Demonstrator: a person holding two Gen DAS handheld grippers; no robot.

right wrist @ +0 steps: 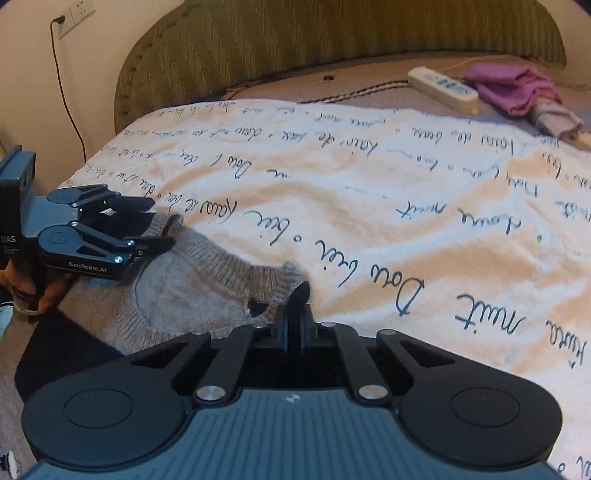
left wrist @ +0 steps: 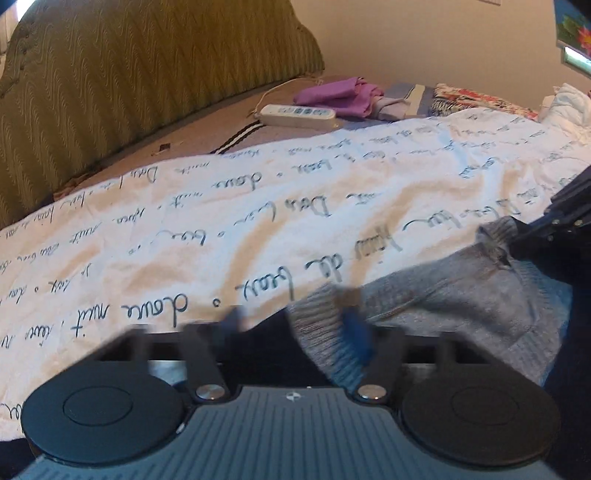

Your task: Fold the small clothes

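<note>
A small grey-beige knitted sweater point(right wrist: 192, 284) lies at the near edge of the bed on a white sheet with handwriting print point(right wrist: 369, 192). My right gripper point(right wrist: 297, 295) is shut on the sweater's ribbed edge. My left gripper point(right wrist: 159, 225) shows at the left of the right wrist view, its fingers around another ribbed edge of the same sweater. In the left wrist view the sweater point(left wrist: 443, 295) lies across my left gripper point(left wrist: 295, 325), whose blue fingertips point(left wrist: 356, 325) are blurred with a gap between them. The right gripper point(left wrist: 535, 236) grips the sweater at the far right.
A green padded headboard point(right wrist: 332, 44) stands behind the bed. A white power strip point(right wrist: 443, 86) and a folded purple cloth point(right wrist: 513, 88) lie near it. More folded clothes point(left wrist: 480, 98) sit at the far side. A wall socket with a cord point(right wrist: 70, 18) is at the left.
</note>
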